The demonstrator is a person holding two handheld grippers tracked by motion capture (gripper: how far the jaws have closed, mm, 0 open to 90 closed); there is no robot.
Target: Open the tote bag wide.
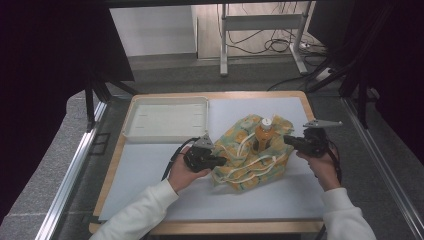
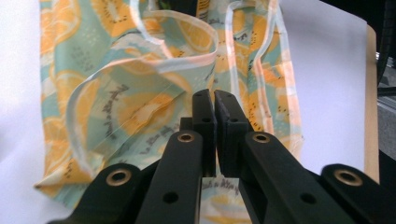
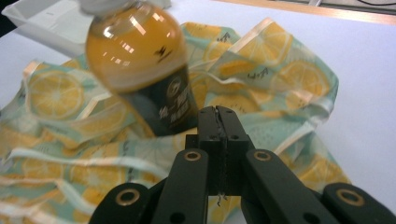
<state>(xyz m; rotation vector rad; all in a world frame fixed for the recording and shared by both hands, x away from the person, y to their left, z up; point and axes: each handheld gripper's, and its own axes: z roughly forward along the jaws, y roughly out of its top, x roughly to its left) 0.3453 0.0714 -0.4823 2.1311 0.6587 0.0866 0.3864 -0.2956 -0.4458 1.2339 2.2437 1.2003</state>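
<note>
One bottle stands upright (cap up) in bag.

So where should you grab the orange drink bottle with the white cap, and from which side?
Probably the neck, just under the white cap, coming in from above. The orange drink bottle stands roughly upright inside the lemon-print cloth bag, so fabric and white drawstrings crowd its lower body, while the narrow top pokes out free.

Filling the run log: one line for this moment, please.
left gripper: shut, at bag's near edge | right gripper: shut, thin cloth pinched | bottle: upright in fruit-print bag | white tray: behind, apart
</note>
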